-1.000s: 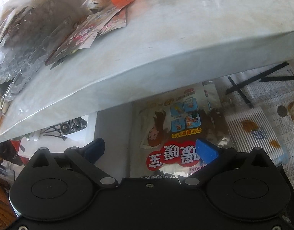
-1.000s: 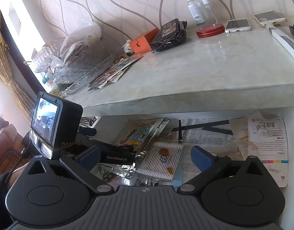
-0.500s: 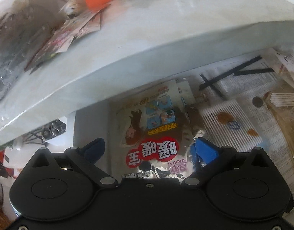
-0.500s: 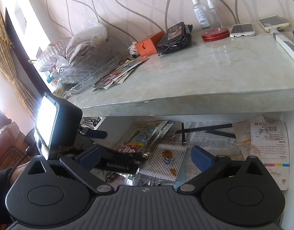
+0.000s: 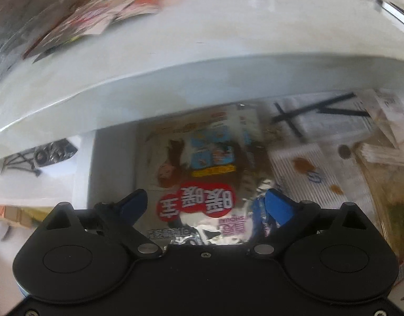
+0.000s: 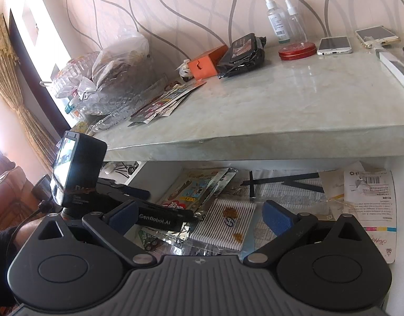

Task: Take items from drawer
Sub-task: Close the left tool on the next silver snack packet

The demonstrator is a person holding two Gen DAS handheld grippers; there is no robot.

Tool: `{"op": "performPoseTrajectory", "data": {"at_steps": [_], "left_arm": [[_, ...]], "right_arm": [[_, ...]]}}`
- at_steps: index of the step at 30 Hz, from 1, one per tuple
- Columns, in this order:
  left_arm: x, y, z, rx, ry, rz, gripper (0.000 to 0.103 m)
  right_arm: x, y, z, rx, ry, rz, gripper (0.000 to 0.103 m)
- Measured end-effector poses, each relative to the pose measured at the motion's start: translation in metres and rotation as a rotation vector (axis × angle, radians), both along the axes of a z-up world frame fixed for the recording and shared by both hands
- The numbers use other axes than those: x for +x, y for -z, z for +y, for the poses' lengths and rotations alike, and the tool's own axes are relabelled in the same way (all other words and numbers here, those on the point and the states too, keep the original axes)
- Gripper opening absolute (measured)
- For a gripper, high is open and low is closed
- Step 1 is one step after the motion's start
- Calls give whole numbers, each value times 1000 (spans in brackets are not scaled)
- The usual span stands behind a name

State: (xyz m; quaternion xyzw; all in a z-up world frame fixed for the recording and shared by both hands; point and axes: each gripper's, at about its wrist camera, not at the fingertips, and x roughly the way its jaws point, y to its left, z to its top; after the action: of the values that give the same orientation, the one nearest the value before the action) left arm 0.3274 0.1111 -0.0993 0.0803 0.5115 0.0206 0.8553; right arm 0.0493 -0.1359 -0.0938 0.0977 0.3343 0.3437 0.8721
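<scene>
The drawer [image 5: 109,163] stands pulled out under the marble tabletop [image 5: 228,39]. A silver foil packet [image 5: 196,173] with a red label lies at its left side, over other foil packets. My left gripper [image 5: 206,205] is open and low over the packet's near end, one blue finger on each side. The right wrist view shows the left gripper [image 6: 170,202] reaching into the drawer [image 6: 154,171] at the foil packet [image 6: 199,187]. My right gripper [image 6: 200,217] is open and empty, held back above the drawer's front over a flat pack of cotton swabs [image 6: 228,223].
Inside the drawer are black sticks [image 6: 281,180], printed papers [image 6: 368,192] and a coin [image 5: 344,152]. On the tabletop [image 6: 281,105] lie packets [image 6: 165,100], an orange box [image 6: 204,63], a black pouch [image 6: 241,50], spray bottles [image 6: 275,23], a red tin [image 6: 296,50], phones [image 6: 333,44] and plastic bags [image 6: 117,63].
My left gripper has gone forward and down into the drawer, so the foil packet now lies between its fingers. The right gripper has stayed open and risen slightly.
</scene>
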Motion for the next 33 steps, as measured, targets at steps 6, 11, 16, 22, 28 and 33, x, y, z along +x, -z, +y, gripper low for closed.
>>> {"op": "performPoseTrajectory", "data": {"at_steps": [6,11,16,22,28,33], "left_arm": [[1,1,-3,86,-44,-11,103],[-2,0,-4,143,-50,-25,103],[-7,-3,-6,164,-53,-50,101],[-13,-11,3,121,-76,-95,93],[-18,-17,-3,161,-70,-130,90],[-21,-17,-9,208,-62,-143,88]], "right_arm": [[-1,-1,0,0,4,-2,103],[-1,-1,-1,2,3,-5,103],[-1,0,-1,4,1,-7,103],[-1,0,-1,6,2,-6,103],[1,0,0,6,-1,-5,103],[-1,0,0,6,1,-9,103]]}}
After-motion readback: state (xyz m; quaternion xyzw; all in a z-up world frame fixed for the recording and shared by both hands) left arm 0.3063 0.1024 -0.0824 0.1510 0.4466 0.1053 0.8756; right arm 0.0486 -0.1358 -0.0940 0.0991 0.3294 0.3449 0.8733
